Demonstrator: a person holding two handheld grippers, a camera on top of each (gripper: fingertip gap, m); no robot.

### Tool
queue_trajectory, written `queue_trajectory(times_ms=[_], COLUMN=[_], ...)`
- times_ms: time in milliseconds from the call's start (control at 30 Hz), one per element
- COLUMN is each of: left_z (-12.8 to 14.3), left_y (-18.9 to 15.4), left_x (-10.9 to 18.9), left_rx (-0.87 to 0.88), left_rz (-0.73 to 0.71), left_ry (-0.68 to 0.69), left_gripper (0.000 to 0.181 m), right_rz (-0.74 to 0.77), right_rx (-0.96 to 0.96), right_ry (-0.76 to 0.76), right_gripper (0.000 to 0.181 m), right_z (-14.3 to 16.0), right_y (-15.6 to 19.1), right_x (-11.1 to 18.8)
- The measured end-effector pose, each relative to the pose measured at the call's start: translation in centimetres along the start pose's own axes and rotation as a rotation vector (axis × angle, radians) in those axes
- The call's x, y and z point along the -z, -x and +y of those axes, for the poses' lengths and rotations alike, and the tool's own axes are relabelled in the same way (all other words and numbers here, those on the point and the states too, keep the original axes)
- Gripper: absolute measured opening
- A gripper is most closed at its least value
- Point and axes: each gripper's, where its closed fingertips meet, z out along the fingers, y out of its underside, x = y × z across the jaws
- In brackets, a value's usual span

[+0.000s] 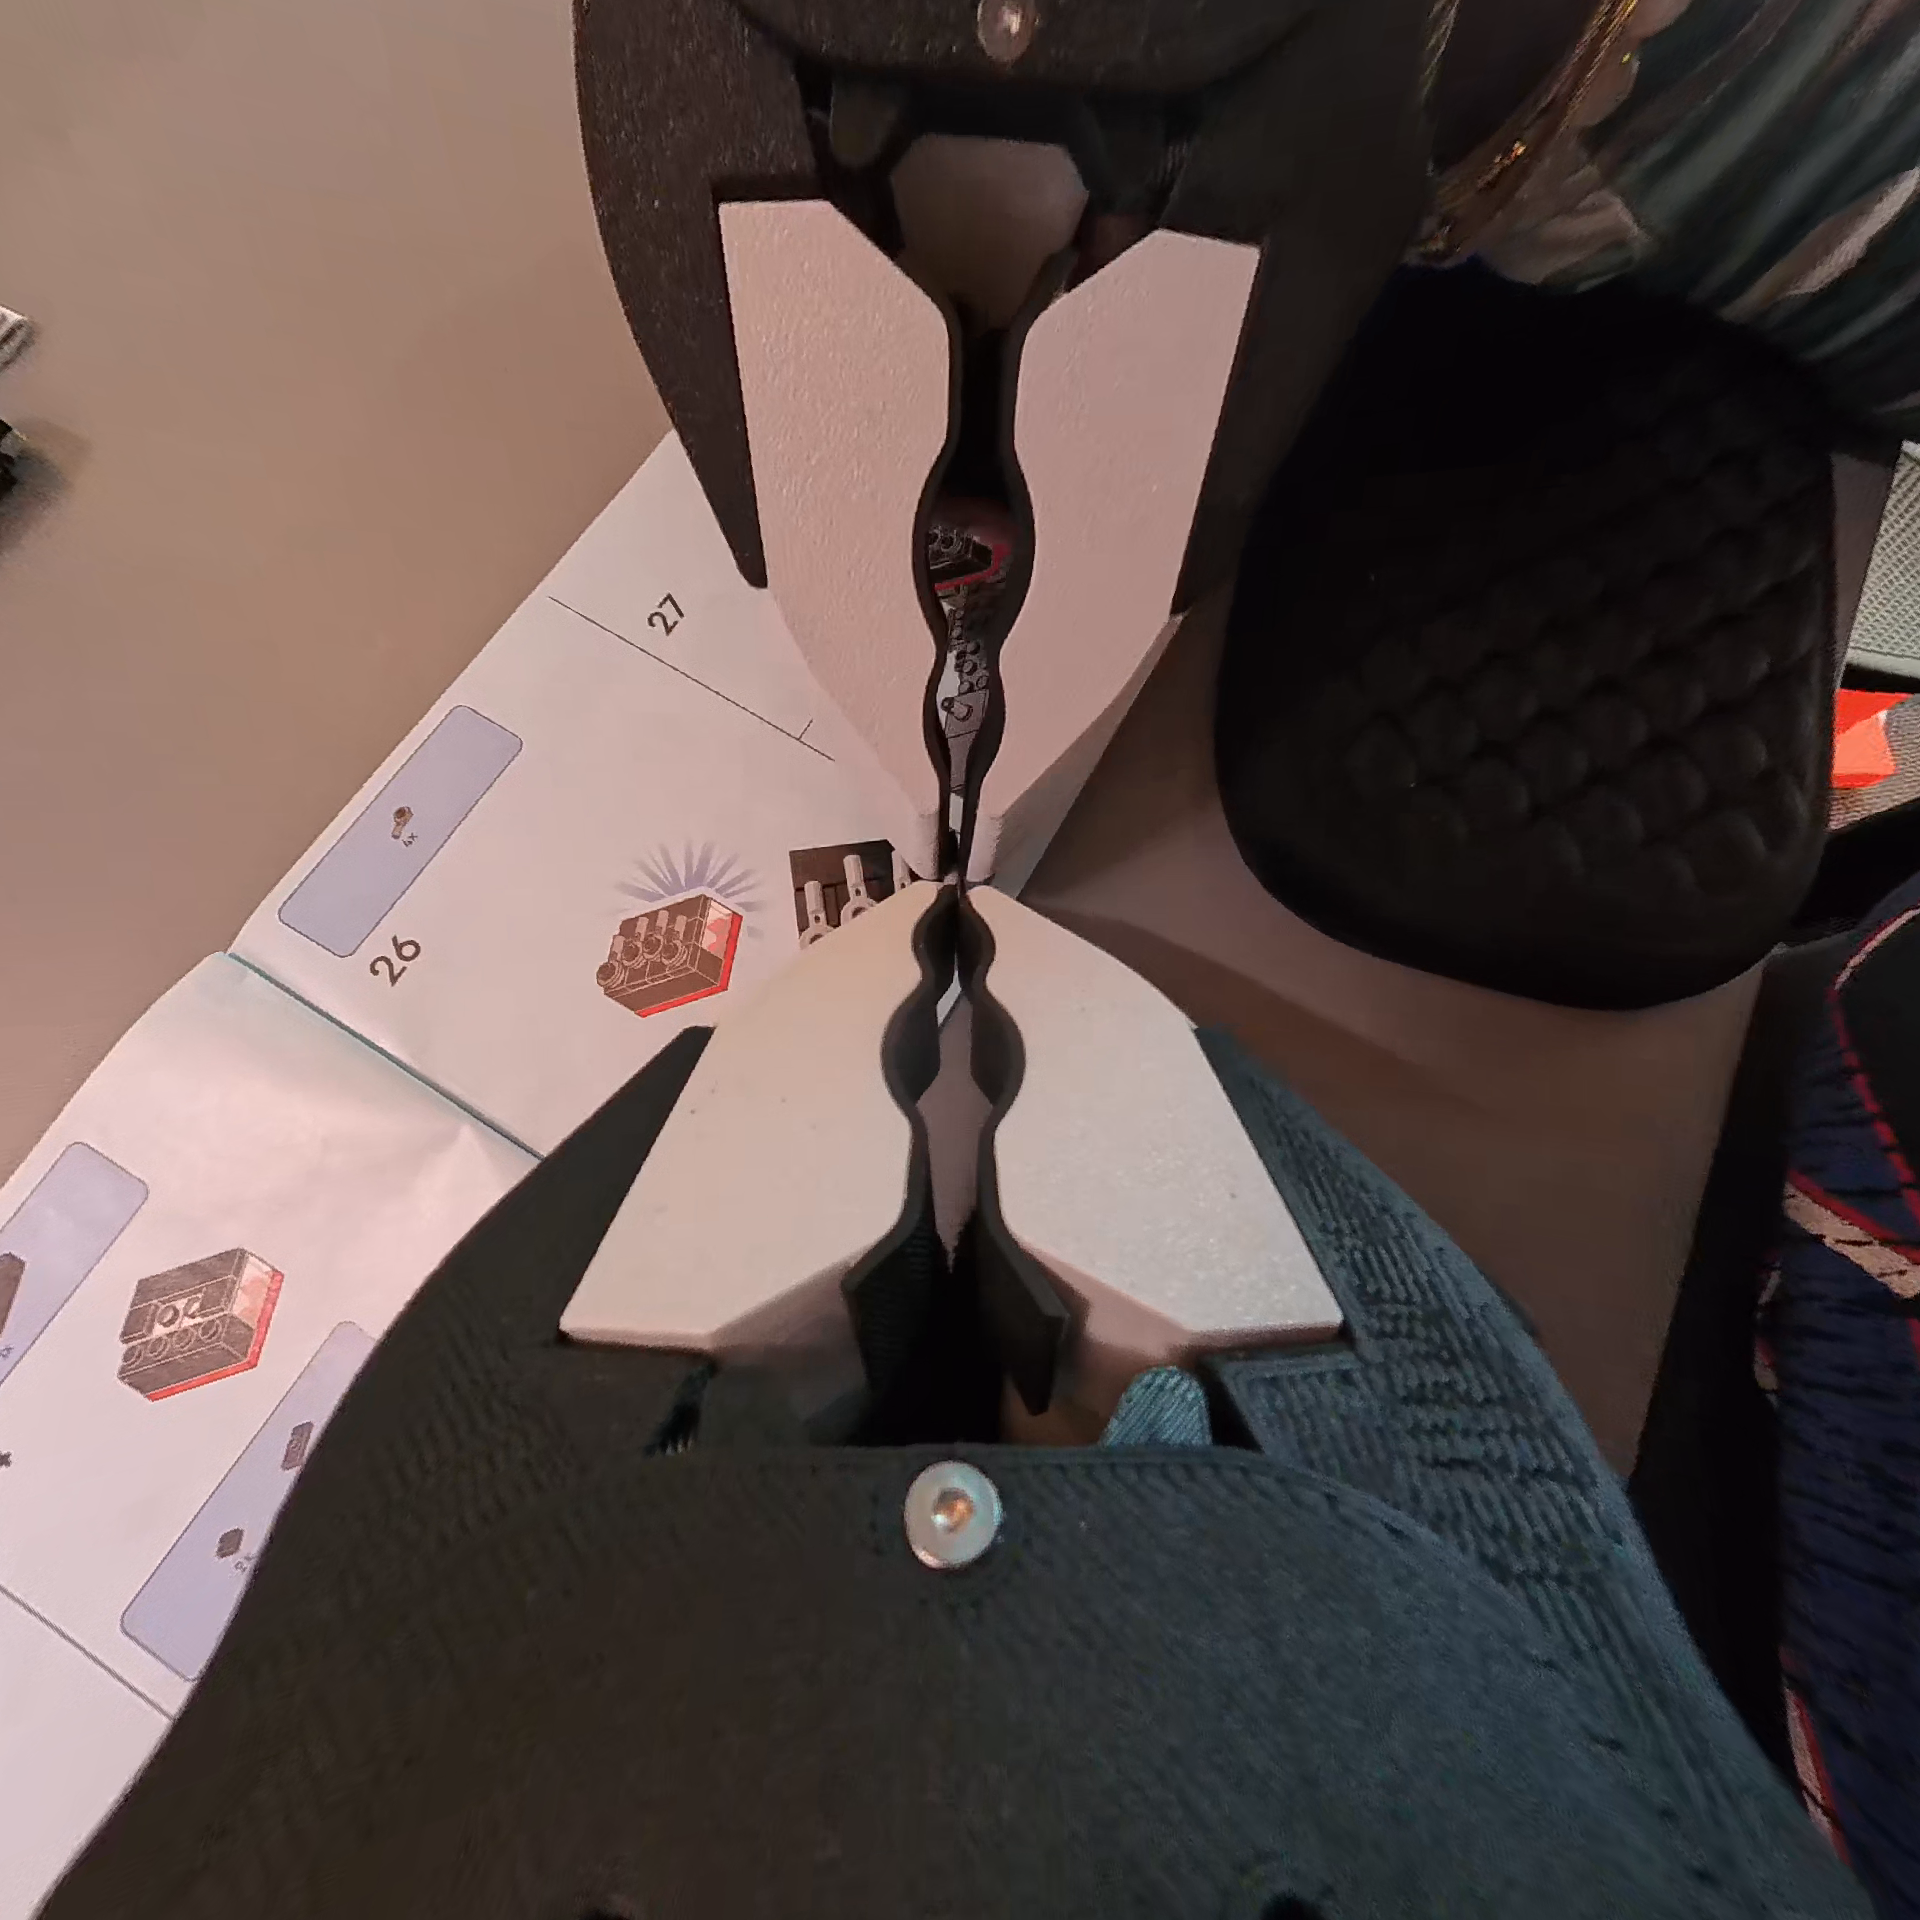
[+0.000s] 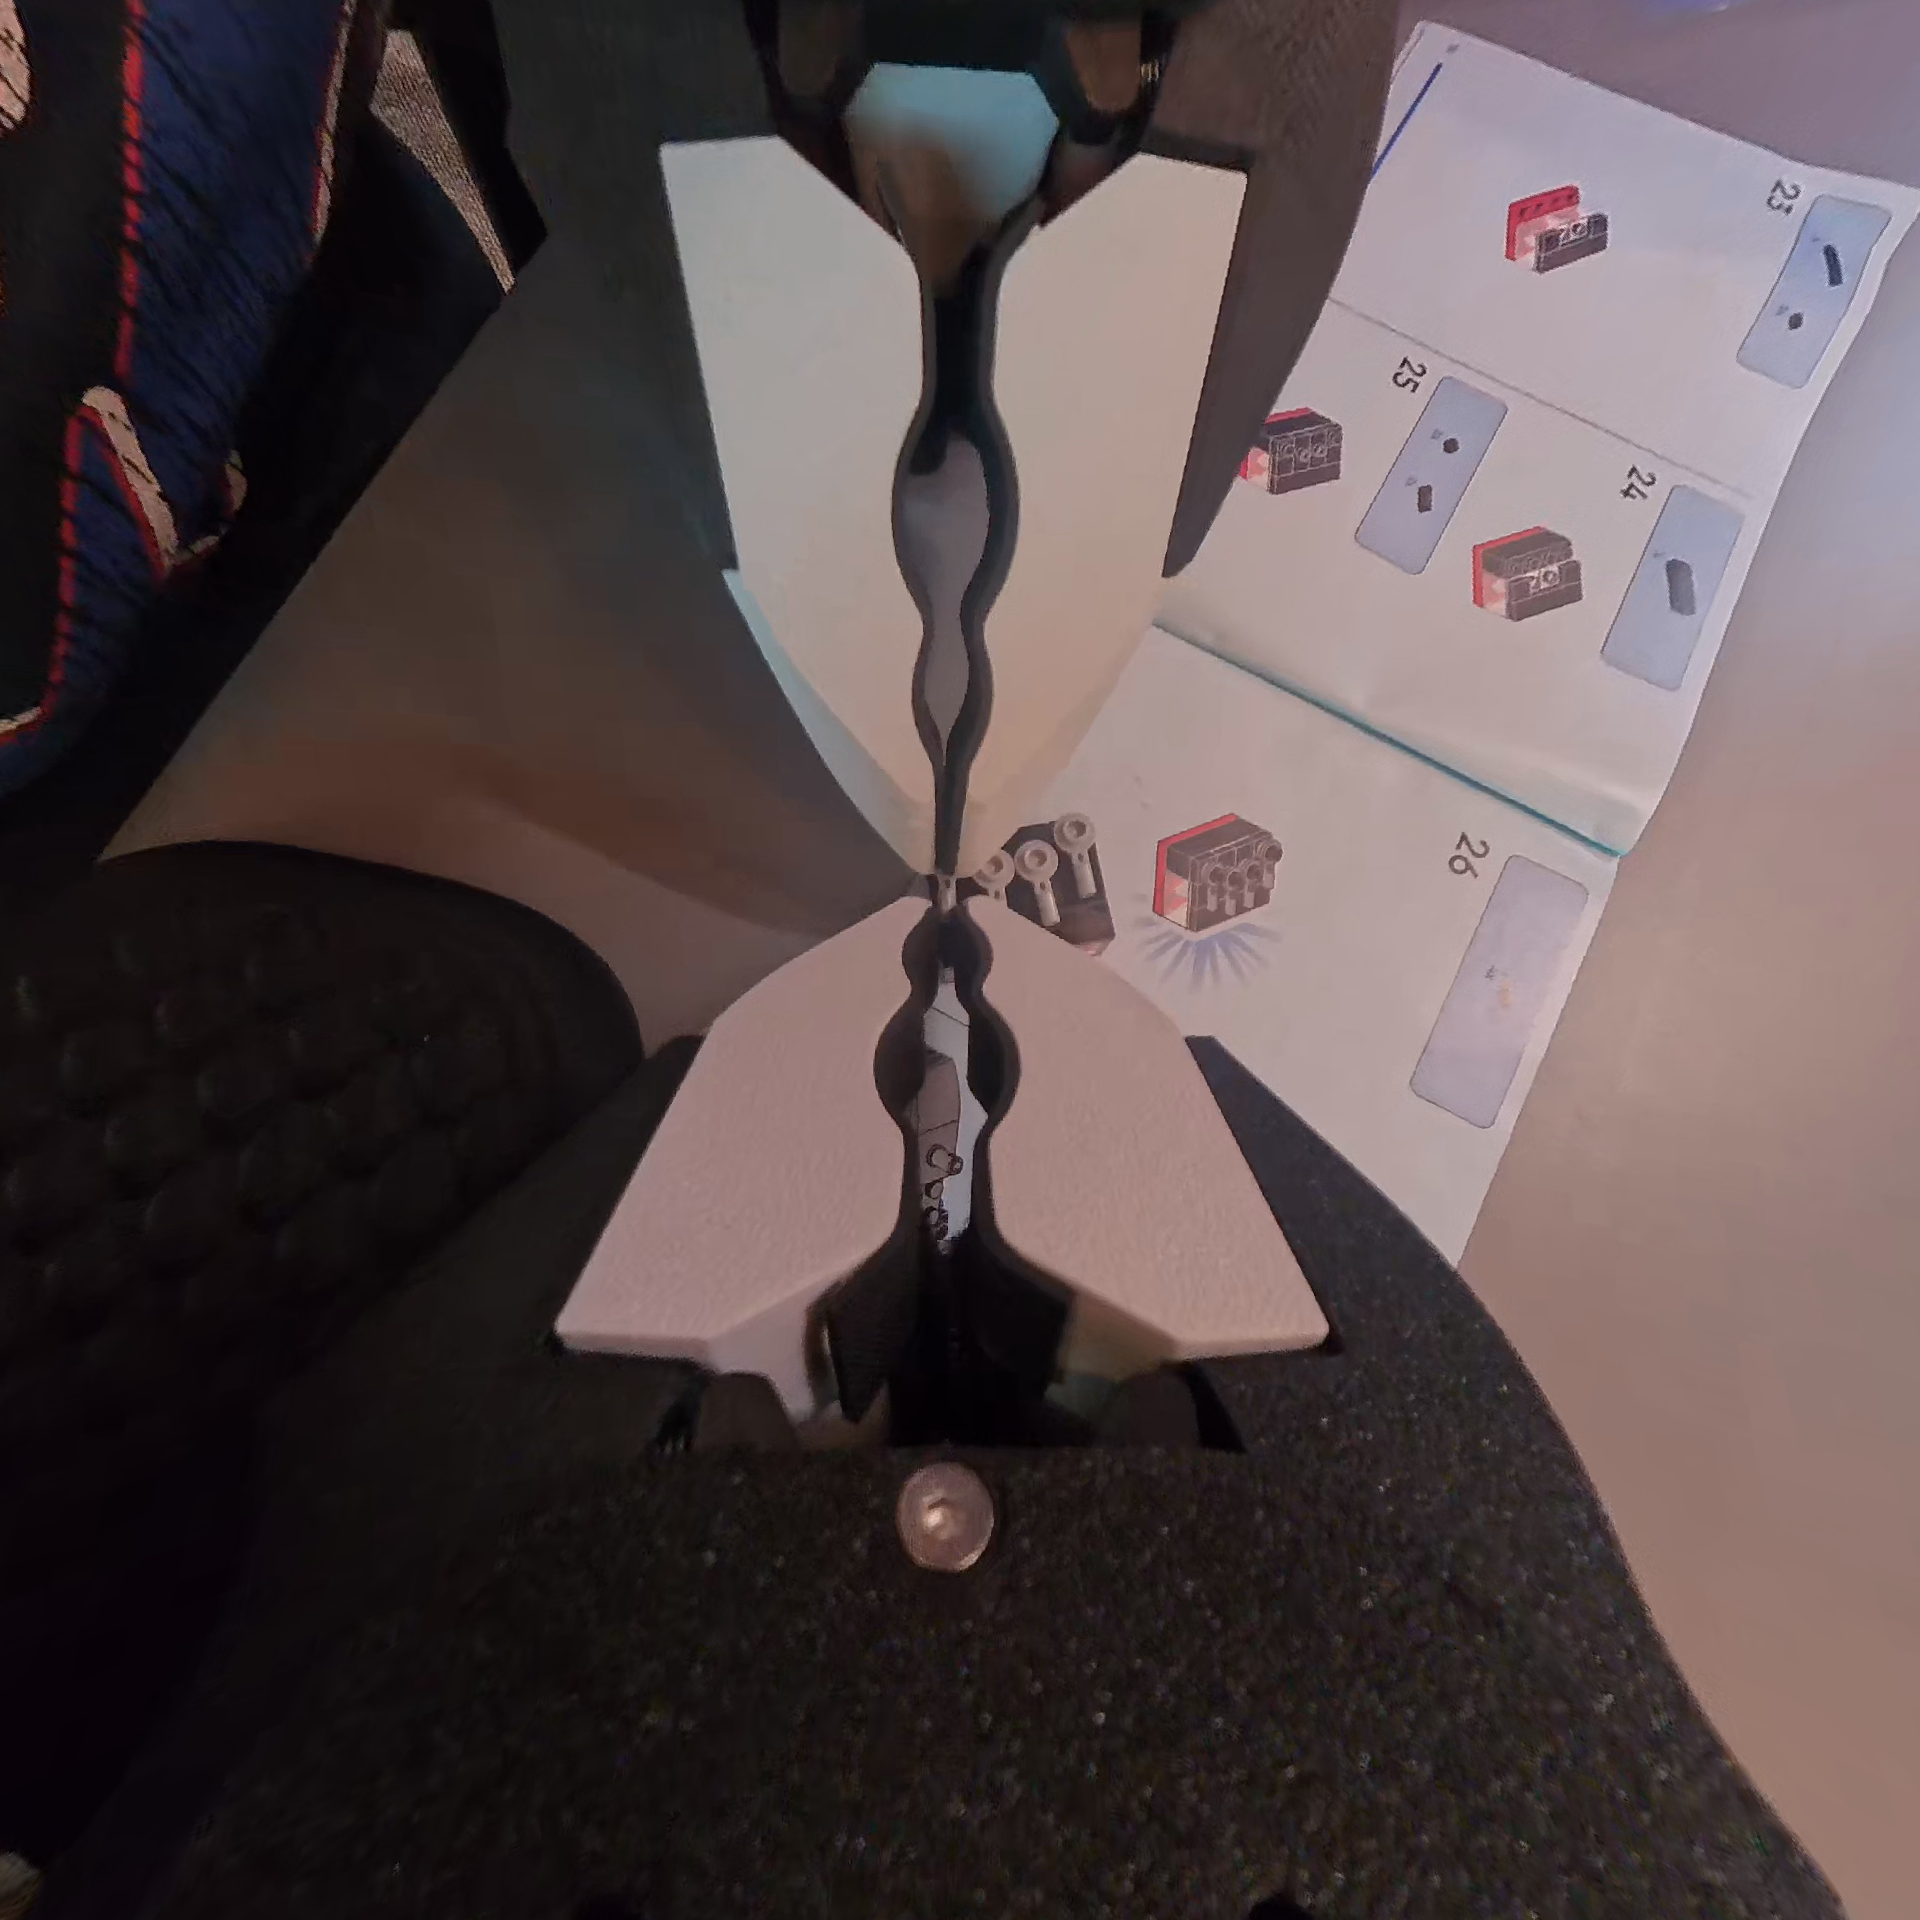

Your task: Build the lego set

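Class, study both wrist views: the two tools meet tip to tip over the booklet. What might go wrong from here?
1. The small grey piece sits at the very tips where the left tool and right tool meet. Held so thinly, it may pop out.
2. This happens near the table edge, above a black chair seat, so a dropped piece could fall off.
3. Both tools crowd the black assembly and might knock it.

Opposed close wrist views, shared instruction booklet (image 1: 582,831)
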Motion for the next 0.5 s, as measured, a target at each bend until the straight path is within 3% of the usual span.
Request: queue_trajectory(times_ms=[500], left_z=[0.17], left_y=[-0.01], left_x=[0.00], left_rx=[-0.038], left_rz=[-0.054], left_ry=[-0.031], left_gripper=[0.001], right_rz=[0.005], right_rx=[-0.001], right_ry=[0.009], right_gripper=[0.002], right_z=[-0.02], right_y=[-0.04], right_x=[-0.07])
